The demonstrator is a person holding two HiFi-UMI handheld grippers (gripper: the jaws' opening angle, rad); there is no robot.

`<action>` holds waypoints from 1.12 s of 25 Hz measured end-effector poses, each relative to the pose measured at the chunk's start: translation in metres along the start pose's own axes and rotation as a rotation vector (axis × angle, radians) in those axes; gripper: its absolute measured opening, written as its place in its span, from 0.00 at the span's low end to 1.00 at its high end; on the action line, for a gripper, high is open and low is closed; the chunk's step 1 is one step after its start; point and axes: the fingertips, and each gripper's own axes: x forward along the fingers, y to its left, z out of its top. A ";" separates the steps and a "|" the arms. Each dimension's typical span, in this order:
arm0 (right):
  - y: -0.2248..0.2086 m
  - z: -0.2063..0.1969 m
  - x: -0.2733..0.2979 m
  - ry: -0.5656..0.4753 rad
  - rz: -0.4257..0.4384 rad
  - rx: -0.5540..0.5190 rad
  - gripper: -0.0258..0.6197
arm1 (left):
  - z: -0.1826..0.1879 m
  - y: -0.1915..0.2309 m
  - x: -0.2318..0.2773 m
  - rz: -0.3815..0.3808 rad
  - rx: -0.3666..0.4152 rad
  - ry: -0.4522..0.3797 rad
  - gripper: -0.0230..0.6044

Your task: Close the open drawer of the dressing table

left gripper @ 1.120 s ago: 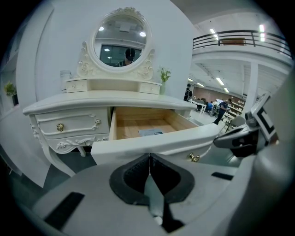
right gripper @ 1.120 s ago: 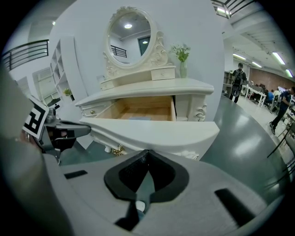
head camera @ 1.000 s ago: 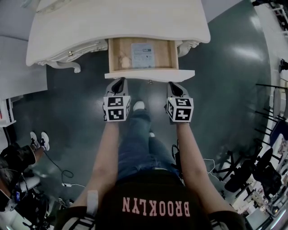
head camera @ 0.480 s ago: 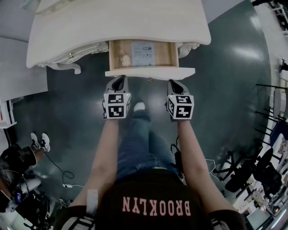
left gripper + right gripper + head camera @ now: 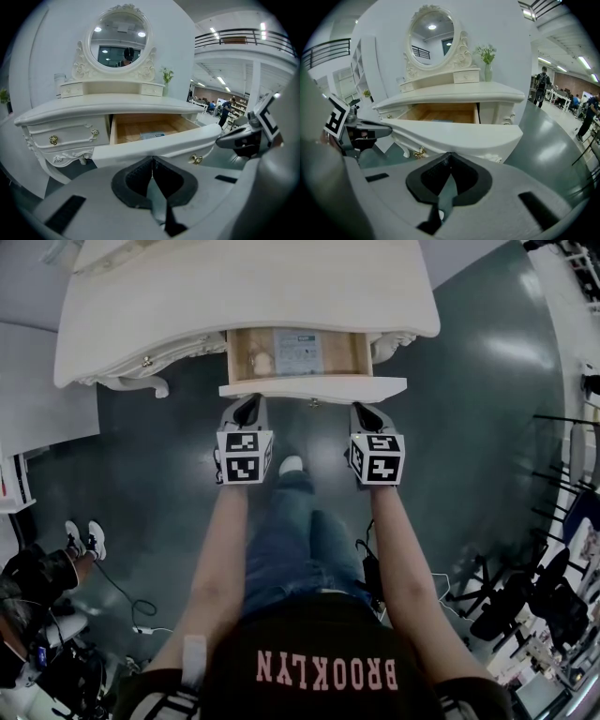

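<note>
The drawer (image 5: 298, 352) juts from the dressing table (image 5: 244, 296) towards the person, its white front (image 5: 313, 388) running side to side just ahead of the left gripper (image 5: 247, 409) and right gripper (image 5: 364, 412), both equally near, jaws pressed together and empty.

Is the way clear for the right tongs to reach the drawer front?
Probably yes: the right tongs, shut and empty, sit right at the drawer front, with nothing visible between them.

drawer (image 5: 312, 388) | cream front, wood inside | partly open
</note>
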 end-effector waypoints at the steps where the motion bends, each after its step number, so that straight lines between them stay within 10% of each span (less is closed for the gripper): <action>1: 0.000 0.001 0.001 -0.002 -0.002 0.000 0.03 | 0.001 0.001 0.001 -0.001 0.001 -0.002 0.05; 28: -0.009 0.031 0.029 -0.016 0.021 -0.055 0.03 | 0.029 0.021 0.029 0.036 0.056 -0.034 0.04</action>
